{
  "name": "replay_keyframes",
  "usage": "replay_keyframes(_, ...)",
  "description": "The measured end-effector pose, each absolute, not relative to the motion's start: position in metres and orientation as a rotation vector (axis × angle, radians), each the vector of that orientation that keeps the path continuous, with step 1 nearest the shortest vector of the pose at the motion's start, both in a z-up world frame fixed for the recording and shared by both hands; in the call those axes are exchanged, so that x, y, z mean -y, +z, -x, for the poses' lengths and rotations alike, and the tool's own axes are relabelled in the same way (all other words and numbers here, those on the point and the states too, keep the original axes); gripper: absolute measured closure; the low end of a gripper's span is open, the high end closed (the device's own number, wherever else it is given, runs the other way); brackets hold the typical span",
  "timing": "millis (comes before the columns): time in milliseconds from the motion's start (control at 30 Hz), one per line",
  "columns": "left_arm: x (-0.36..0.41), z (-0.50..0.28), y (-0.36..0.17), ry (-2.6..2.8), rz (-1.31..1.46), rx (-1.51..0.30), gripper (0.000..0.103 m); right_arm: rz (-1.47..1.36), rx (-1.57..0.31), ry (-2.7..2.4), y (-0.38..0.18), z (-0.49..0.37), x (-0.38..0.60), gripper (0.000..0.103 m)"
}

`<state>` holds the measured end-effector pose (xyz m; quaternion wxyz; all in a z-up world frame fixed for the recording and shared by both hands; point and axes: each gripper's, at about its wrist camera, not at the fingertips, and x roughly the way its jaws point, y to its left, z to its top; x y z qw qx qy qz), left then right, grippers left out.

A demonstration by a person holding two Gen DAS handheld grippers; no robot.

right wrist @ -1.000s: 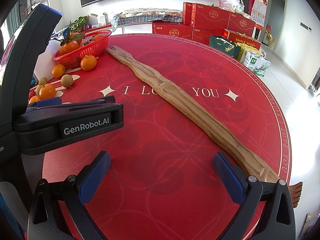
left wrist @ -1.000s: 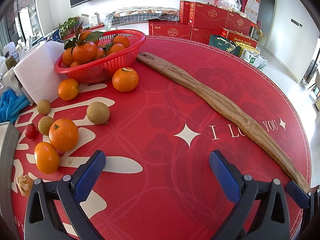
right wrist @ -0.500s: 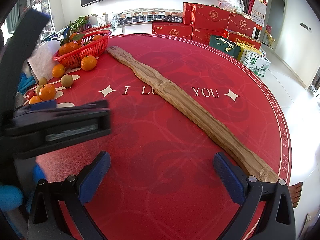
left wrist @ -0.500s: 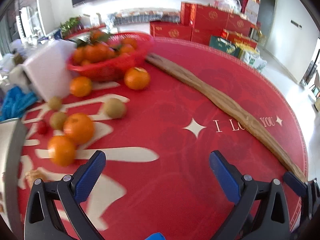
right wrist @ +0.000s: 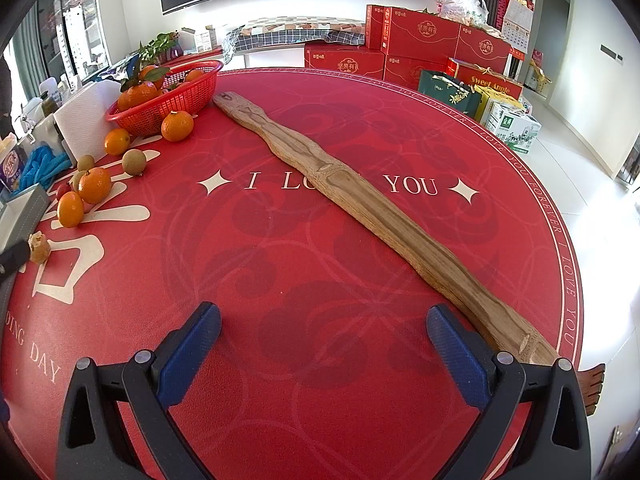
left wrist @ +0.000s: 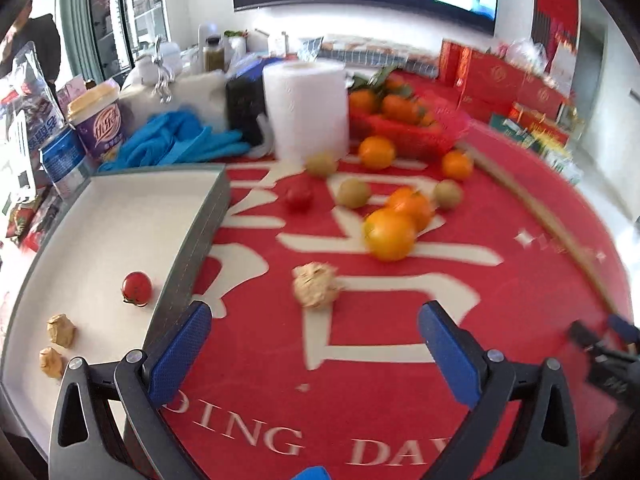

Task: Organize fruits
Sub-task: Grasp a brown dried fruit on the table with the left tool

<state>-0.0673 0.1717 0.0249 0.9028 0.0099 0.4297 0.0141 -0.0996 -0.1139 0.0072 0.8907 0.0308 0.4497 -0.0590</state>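
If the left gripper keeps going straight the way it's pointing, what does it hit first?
Probably the crumpled brown lump on the red tablecloth, lying just ahead between the open left gripper fingers; depth is uncertain.

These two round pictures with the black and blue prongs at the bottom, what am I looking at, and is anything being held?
Each picture comes from a fisheye camera on a hand-held two-finger gripper; a person holds one in each hand. The left gripper and the right gripper are both open and hold nothing. They hover over a round red table mat. On it lie loose oranges, small brownish-green fruits, a long wooden board and a red plastic basket of oranges. In the left view, a shallow white tray holds one small red tomato and two small tan lumps.
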Motion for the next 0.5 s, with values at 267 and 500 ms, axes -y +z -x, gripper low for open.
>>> replay_keyframes(267, -0.167, 0.043, 0.002, 0.028, -0.062, -0.934, 0.000, -0.064, -0.933, -0.122, 0.007, 0.100, 0.114, 0.000)
replay_keyframes(500, -0.175, 0.030, 0.000, 0.005, 0.000, -0.962, 0.000, -0.065, -0.933, -0.122, 0.007, 0.100, 0.114, 0.000)
